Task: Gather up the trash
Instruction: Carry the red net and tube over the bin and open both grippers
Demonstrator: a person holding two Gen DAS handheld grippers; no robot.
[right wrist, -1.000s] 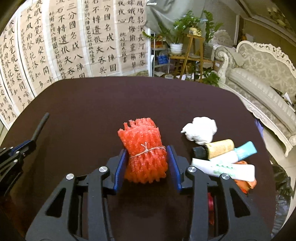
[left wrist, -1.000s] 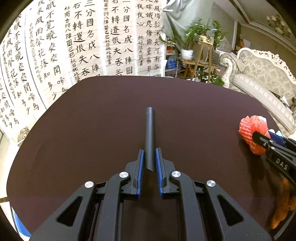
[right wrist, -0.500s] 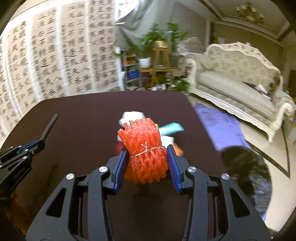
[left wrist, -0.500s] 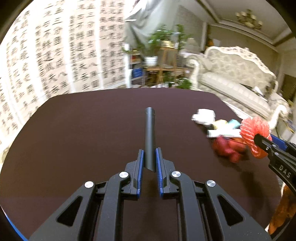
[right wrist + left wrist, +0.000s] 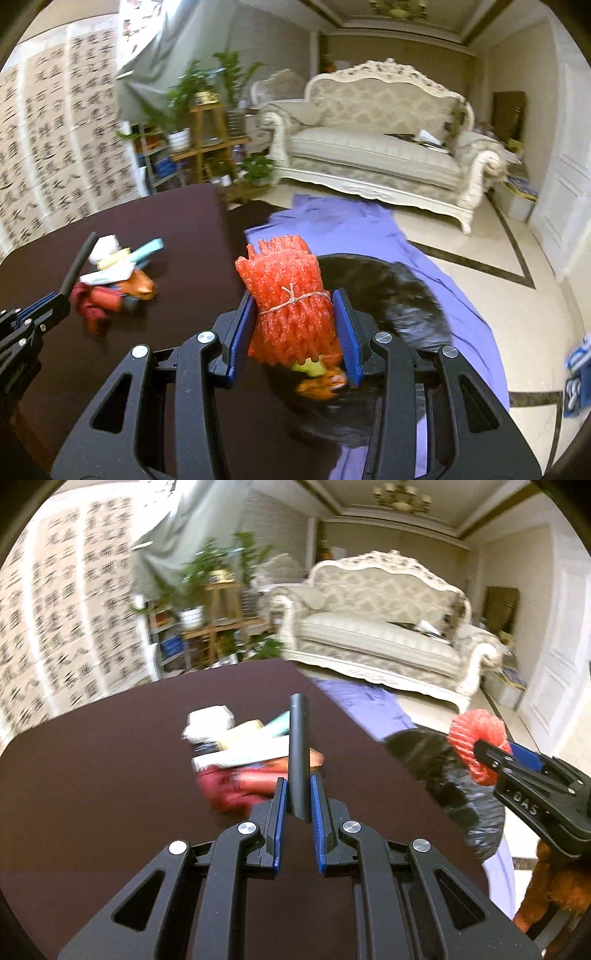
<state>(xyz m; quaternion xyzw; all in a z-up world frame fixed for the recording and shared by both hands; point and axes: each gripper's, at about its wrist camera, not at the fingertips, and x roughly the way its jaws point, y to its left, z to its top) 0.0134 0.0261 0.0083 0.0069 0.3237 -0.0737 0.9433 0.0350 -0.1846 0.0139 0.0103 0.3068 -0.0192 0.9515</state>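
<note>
Right gripper (image 5: pixel 291 325) clamps a tied bundle of red foam netting (image 5: pixel 286 299) above a black rubbish bag (image 5: pixel 388 295); left gripper (image 5: pixel 297 805) pinches a slim black tube (image 5: pixel 299 753), with mixed litter (image 5: pixel 236 753) just ahead

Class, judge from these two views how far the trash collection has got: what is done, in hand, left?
Done: some scraps already lie in the black bag. In hand: the right gripper holds the red foam net over the bag; the left gripper grips a black tube. Left: the tubes-and-wrappers pile on the table.
</note>
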